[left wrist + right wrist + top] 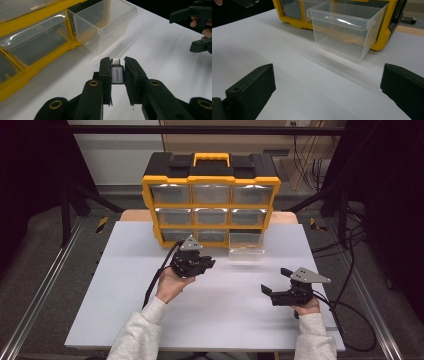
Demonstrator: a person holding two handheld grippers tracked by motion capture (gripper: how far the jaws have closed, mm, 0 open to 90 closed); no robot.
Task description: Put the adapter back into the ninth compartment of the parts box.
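One clear drawer stood pulled out of the yellow organizer; left gripper clamped a grey adapter, right gripper gaped empty.

We can't see much of the adapter: left gripper pads cover its sides, lower end hidden. Yellow organizer cut off at top/left edges. Clear drawer has a smeared streak below, right gripper view.

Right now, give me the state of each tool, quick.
Left tool: shut on a small grey USB adapter, near the pulled-out clear drawer.
Right tool: open, holding nothing.
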